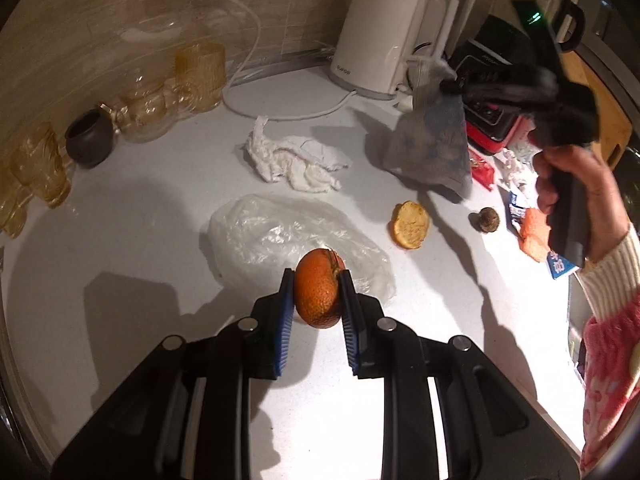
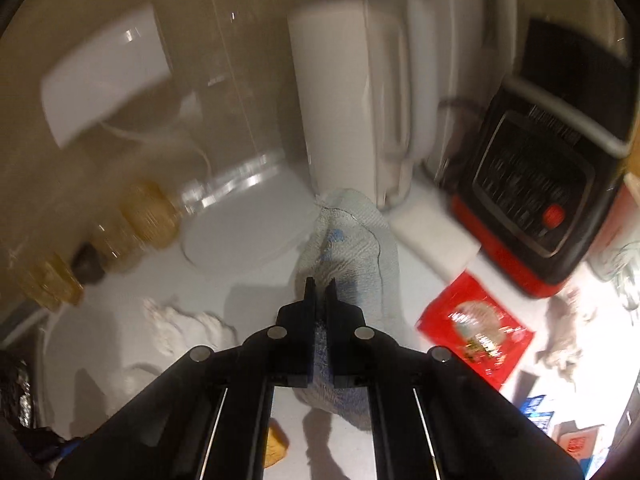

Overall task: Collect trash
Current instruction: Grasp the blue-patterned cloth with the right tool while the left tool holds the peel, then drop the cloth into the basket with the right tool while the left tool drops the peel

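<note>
Left gripper (image 1: 317, 292): blue fingers clamp round orange peel (image 1: 318, 294), above near white counter (image 1: 160, 216). Right gripper (image 2: 320, 286): fingers pinched tight on grey-blue cloth (image 2: 352, 248), lifted far right, before tall white kettle (image 1: 376, 36).

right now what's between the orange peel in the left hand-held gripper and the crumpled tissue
A clear plastic bag lies on the counter between the orange peel and the tissue, seen in the left wrist view.

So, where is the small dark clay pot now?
In the left wrist view, the small dark clay pot stands at the left on the white counter, against the wall among the amber glass cups.
</note>
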Motion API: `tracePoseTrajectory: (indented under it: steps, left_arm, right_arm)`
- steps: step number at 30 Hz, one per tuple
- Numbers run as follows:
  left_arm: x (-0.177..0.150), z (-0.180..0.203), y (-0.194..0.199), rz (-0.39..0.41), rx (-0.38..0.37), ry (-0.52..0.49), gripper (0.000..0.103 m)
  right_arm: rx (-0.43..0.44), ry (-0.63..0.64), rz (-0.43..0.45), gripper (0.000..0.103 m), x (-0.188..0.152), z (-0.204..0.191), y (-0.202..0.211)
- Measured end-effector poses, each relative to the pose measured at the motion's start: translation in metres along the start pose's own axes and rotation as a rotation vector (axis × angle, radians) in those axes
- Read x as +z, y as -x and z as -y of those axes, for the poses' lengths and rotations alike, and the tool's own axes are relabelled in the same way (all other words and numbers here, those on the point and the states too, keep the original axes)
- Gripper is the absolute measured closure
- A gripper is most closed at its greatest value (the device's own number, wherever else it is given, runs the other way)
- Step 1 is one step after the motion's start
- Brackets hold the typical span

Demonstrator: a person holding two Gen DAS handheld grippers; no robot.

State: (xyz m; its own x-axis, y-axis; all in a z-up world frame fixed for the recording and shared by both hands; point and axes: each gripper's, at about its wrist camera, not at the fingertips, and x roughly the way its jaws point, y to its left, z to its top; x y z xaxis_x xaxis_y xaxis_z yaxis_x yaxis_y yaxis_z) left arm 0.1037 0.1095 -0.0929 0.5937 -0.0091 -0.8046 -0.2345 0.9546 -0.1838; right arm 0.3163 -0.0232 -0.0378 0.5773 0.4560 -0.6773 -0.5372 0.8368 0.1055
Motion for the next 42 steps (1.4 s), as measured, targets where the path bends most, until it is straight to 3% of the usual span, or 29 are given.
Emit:
tracePoseTrajectory:
  steps: [6,11,18,23,31,39,41,42]
  left_arm:
    - [0.001,0.013,0.019,0.028,-0.032,-0.037,0.081]
    - [-0.011,0.038,0.048,0.035,-0.074,-0.095,0.081]
    - [-0.075,0.086,0.096,-0.001,-0.165,-0.187,0.081]
    - [-0.135,0.111,0.114,-0.066,-0.180,-0.178,0.081]
    - [-0.198,0.133,0.129,-0.115,-0.132,-0.164,0.081]
    - [-0.240,0.134,0.127,-0.154,-0.086,-0.159,0.081]
    - [-0.250,0.135,0.119,-0.176,-0.081,-0.163,0.081]
    - [-0.255,0.136,0.115,-0.186,-0.074,-0.168,0.081]
  right_arm:
    - [0.043,-0.028,0.116,0.098,0.006,-0.008,0.068]
    - [0.064,-0.051,0.183,0.098,-0.027,-0.016,0.150]
    - [0.047,-0.054,0.163,0.098,-0.138,-0.021,0.260]
    - [0.028,-0.084,0.056,0.098,-0.242,-0.019,0.302]
    - [0.050,-0.080,-0.141,0.098,-0.373,-0.031,0.290]
    - [0.016,0.012,-0.315,0.092,-0.449,-0.050,0.217]
    - [0.023,-0.004,-0.351,0.071,-0.460,-0.049,0.207]
    - [0.021,-0.013,-0.350,0.065,-0.462,-0.048,0.207]
